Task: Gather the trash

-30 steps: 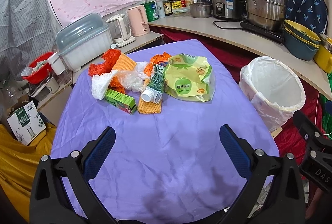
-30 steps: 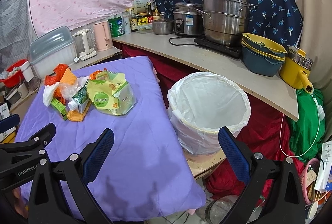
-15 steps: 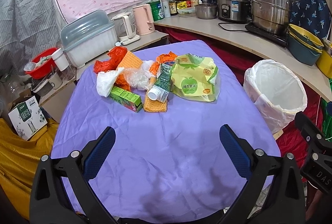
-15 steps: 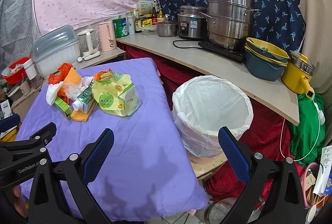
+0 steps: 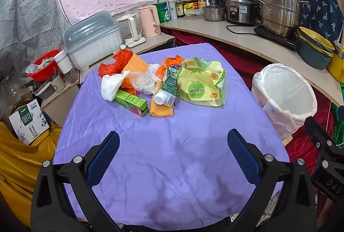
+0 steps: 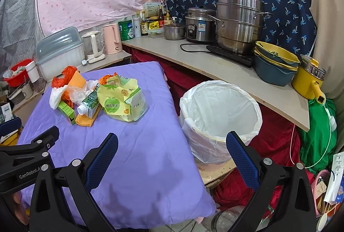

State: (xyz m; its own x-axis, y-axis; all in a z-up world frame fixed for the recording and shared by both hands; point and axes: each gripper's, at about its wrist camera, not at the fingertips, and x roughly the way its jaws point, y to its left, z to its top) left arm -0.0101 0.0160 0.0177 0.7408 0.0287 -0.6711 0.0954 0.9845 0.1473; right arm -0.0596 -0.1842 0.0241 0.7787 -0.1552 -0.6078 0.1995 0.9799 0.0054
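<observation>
Trash sits heaped on the far half of the purple cloth: a crinkled yellow apple-print bag, green carton, flat green box, white tissue (orange scraps underneath are hard to identify). Left gripper and right gripper gape wide, empty, above the near cloth; the white-lined bin stands beside the table.

We hold our left black claw with blue-padded fingers spread wide, empty, level, pointing forward. Our right black claw with blue-padded fingers is likewise spread wide, empty, beside the left one, well apart.
</observation>
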